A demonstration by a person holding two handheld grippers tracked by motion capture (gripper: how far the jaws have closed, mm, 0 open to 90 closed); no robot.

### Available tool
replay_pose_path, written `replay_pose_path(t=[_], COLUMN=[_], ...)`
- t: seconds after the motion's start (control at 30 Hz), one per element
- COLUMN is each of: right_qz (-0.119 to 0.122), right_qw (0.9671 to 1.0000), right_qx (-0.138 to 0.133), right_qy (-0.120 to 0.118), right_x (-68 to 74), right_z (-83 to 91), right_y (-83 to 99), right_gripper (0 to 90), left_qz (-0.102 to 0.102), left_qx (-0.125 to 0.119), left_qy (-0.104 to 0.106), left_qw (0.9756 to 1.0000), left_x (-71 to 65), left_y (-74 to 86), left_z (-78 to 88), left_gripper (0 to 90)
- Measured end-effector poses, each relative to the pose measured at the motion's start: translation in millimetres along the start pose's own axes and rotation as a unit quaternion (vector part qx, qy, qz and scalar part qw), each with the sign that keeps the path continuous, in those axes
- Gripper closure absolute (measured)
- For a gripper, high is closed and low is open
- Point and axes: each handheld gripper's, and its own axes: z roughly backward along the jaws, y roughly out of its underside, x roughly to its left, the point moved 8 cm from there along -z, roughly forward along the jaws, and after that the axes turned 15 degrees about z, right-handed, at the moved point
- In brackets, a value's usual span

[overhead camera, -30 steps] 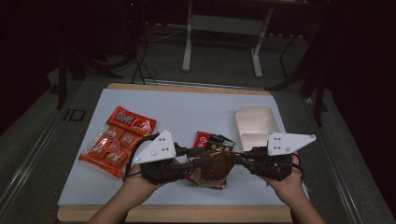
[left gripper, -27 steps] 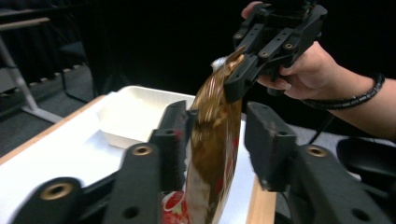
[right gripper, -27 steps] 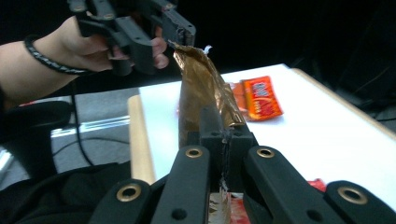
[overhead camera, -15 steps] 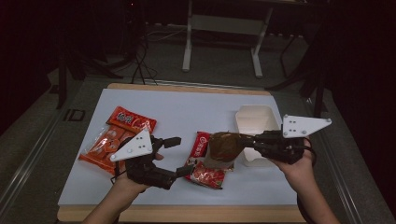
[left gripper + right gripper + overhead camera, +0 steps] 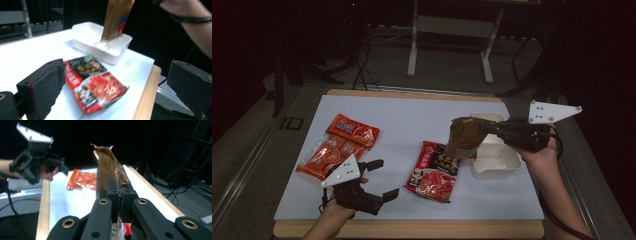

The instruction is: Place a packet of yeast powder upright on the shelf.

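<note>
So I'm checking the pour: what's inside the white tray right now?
The white tray has a patch of pale contents on its floor below the brown packet, which the right gripper holds. The near wall hides part of the floor.

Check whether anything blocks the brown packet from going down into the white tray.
Nothing visible does. The right gripper, shut on the brown foil packet, holds it over the white rectangular plastic tray, its lower end already within the rim. The red noodle packet lies beside the tray.
</note>
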Motion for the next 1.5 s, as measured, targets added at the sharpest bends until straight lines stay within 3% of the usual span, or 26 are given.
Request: replay_pose_path(t=[0.07,0.2,0.3,0.53,0.67,0.83,0.87,1.03,1.1,1.5], right_qz=[0.006,0.006,0.01,0.001,-0.002,-0.015,-0.022,-0.032,-0.04,-0.057], right_qw=[1.0,0.9999,0.9997,0.9988,0.9978,0.9966,0.9958,0.9936,0.9931,0.9899], right_qx=[0.002,0.002,0.002,-0.007,-0.001,0.004,0.007,0.018,0.01,0.026], right_qy=[0.005,0.014,0.021,0.049,0.066,0.081,0.089,0.107,0.109,0.127], right_x=[-8.7,-27.2,-39.4,-66.4,-82.6,-96.6,-106.0,-123.2,-128.7,-154.2], right_z=[1.9,6.0,8.3,14.7,18.7,21.6,21.6,19.7,18.8,6.7], right_y=[-1.1,-2.5,-1.7,7.8,19.0,30.7,39.6,58.9,65.0,94.2], right_gripper=[89.0,88.9,88.9,88.1,88.6,88.9,89.0,89.0,89.0,89.0], left_qz=[0.001,-0.016,-0.015,-0.021,-0.01,-0.004,-0.004,-0.003,-0.002,0.008], left_qx=[-0.001,0.008,0.01,-0.012,-0.02,-0.023,-0.023,-0.026,-0.03,-0.036], left_qy=[0.0,-0.011,-0.02,-0.044,-0.051,-0.053,-0.054,-0.048,-0.048,-0.05], left_qw=[1.0,0.9998,0.9996,0.9987,0.9985,0.9983,0.9983,0.9985,0.9984,0.9981], left_x=[5.4,14.7,22.0,39.0,45.0,46.1,45.9,43.2,43.6,44.6], left_y=[8.7,25.6,35.4,44.7,48.4,51.5,51.9,53.5,53.3,56.2], left_z=[2.9,4.9,6.2,11.0,14.6,16.8,17.0,19.2,21.0,24.1], left_gripper=[2.5,3.5,3.5,3.5,3.5,3.5,3.6,3.6,3.6,4.1])
